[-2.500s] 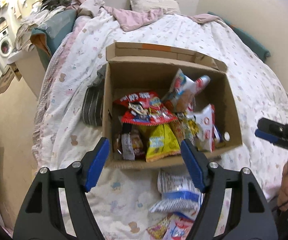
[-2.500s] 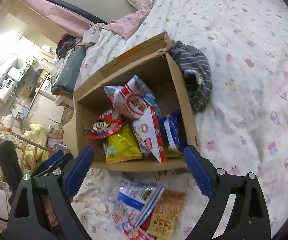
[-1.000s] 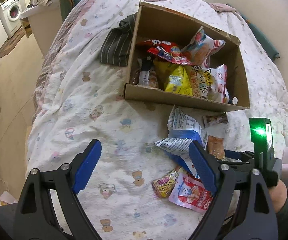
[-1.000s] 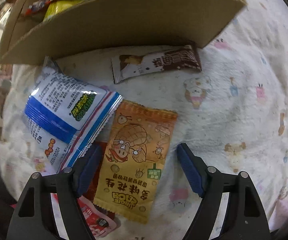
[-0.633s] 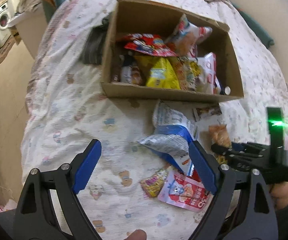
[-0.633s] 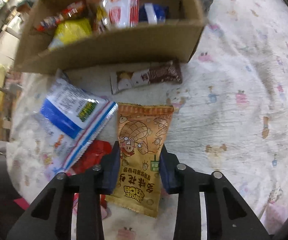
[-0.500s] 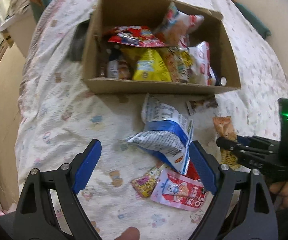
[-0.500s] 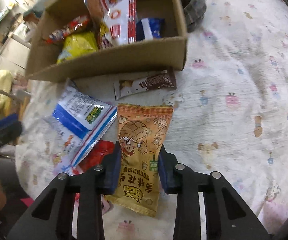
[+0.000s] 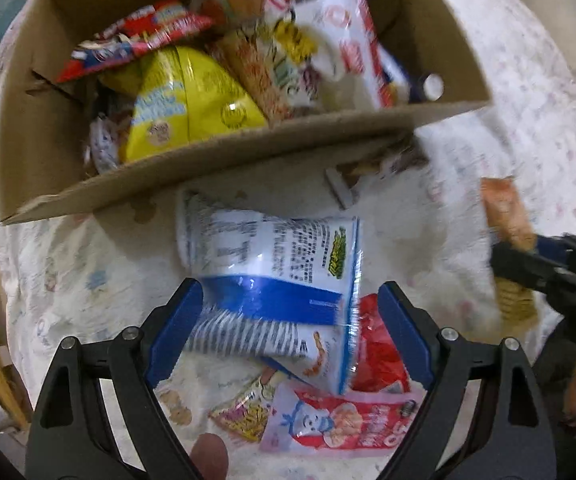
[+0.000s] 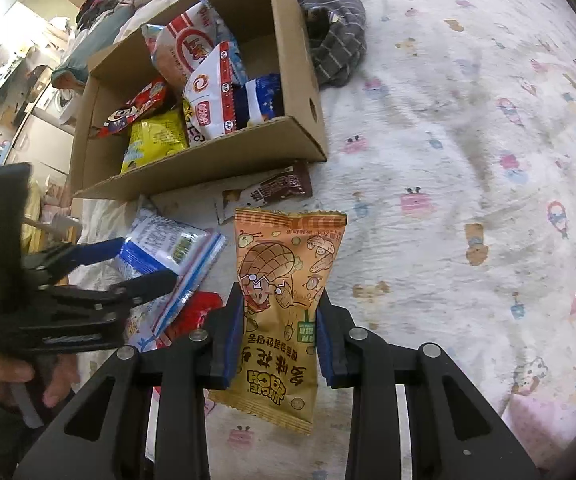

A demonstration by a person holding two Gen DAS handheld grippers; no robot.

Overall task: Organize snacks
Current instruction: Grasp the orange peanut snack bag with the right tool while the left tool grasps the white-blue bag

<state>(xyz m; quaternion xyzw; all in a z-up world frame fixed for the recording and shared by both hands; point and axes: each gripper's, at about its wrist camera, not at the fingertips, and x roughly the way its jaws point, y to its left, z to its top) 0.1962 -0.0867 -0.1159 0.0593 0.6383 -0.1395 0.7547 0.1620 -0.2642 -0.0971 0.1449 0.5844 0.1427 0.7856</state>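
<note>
I am gripping the orange peanut packet (image 10: 283, 304) in my right tongs (image 10: 279, 320), the blue pads closed narrow against both its edges, its top standing clear above the bed (image 10: 468, 160) and its lower end hanging out near the camera. My left tongs (image 9: 288, 332) are standing wide open with nothing held, pointing steeply down with the blue pads either side of the blue-and-white snack bag (image 9: 275, 276) lying on the quilt; I cannot tell whether either pad is touching it. Just nearer than that bag, a red packet (image 9: 376, 352) is partly tucked beneath it, and a pink packet with a cartoon figure (image 9: 340, 424) and a small yellow-pink packet (image 9: 243, 412) are lying nearest to me. Farther off, a brown chocolate bar wrapper (image 10: 267, 194) is lying flat against the near wall of the cardboard box (image 10: 215, 164). The box is sitting open on the bed, holding a yellow bag (image 10: 155, 140), a red wrapper (image 10: 139, 108), white-and-red bags (image 10: 207, 96) and a dark blue packet (image 10: 259, 100). Beyond the box's far right corner a grey striped cloth (image 10: 336, 44) is lying crumpled on the quilt. In the left wrist view my right tongs are showing at the right edge with the orange packet, blurred.
</note>
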